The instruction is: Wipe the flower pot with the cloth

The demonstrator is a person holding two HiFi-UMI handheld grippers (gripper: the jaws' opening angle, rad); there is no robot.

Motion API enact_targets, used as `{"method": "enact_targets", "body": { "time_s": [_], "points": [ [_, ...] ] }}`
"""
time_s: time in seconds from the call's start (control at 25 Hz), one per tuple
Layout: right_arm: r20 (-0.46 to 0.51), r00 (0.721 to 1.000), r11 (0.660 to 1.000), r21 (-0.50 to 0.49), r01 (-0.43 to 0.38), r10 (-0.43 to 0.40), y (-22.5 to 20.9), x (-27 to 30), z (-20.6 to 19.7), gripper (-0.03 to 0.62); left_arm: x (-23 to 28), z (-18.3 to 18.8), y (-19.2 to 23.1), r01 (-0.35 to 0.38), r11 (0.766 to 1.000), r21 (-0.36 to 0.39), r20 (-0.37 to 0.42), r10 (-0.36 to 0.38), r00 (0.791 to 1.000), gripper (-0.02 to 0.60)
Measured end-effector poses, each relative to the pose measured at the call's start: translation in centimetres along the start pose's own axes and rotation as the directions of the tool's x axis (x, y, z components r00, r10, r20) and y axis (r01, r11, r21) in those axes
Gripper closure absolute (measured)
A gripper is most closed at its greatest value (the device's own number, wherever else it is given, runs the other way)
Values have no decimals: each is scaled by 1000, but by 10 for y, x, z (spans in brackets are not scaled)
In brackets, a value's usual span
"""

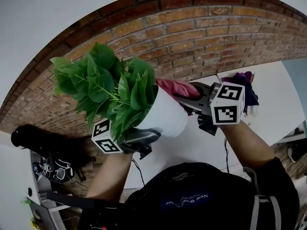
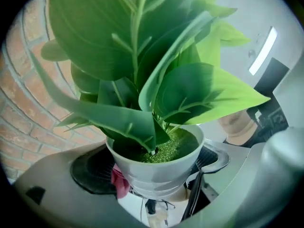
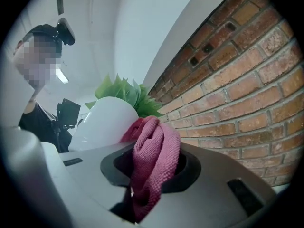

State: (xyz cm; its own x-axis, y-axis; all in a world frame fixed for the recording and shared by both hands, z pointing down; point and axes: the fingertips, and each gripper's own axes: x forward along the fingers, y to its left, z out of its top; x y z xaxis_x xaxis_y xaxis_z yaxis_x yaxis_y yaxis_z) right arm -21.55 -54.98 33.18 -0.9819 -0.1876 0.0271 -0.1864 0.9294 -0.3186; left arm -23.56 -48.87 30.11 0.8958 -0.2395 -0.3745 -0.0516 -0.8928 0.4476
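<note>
White flower pot [image 1: 165,116] held up and tilted, pink cloth [image 1: 172,86] against its side.
The left gripper [image 1: 144,137] has its fingers [image 2: 88,172] closed on the pot near the rim, above the worktop's [image 1: 201,147] left end by the brick wall [image 1: 201,37]. The right gripper's [image 1: 183,97] fingers [image 3: 194,167] pinch the bunched cloth, which touches the pot's wall.

Head view: above the flower pot [image 1: 165,116], facing steeply down, moderately near.
Left gripper view: hard against the flower pot, facing its rim.
Right gripper view: close beside the flower pot, facing its side.
Shared: flower pot, all three views.
</note>
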Motion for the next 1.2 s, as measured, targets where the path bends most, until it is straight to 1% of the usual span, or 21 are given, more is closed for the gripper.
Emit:
{"method": "enact_targets", "body": {
  "time_s": [0.2, 0.28, 0.4, 0.48, 0.68, 0.88, 1.0, 1.2],
  "points": [
    [-4, 1000, 999, -44, 7, -7, 2, -14, -13, 503, 4, 11, 0, 1, 999, 32, 118, -5, 993, 60],
    [1, 1000, 999, -50, 12, -12, 4, -20, -17, 503, 0, 9, 3, -13, 999, 39, 147, 7, 989, 60],
    [-1, 1000, 999, -43, 11, -11, 4, -26, -22, 503, 8, 16, 0, -7, 1000, 24, 204, 2, 979, 60],
    [-11, 1000, 999, -33, 13, -13, 0, -25, -24, 502, 9, 22, 7, -18, 1000, 20, 224, 13, 974, 60],
    [-44, 999, 1000, -21, 1, -2, -5, -22, -24, 503, 4, 32, 20, -63, 997, 42, 220, 52, 974, 60],
    [-87, 996, 999, -45, 22, -26, 14, -5, -22, 503, -3, 39, 20, -105, 991, 79, 196, 88, 977, 60],
    [-108, 993, 996, -85, 36, -45, 20, -2, -21, 503, -7, 42, 20, -129, 986, 102, 182, 109, 977, 60],
    [-154, 984, 978, -200, 60, -92, 23, -10, -23, 502, -11, 41, 24, -170, 975, 146, 140, 150, 979, 61]
  ]
}}
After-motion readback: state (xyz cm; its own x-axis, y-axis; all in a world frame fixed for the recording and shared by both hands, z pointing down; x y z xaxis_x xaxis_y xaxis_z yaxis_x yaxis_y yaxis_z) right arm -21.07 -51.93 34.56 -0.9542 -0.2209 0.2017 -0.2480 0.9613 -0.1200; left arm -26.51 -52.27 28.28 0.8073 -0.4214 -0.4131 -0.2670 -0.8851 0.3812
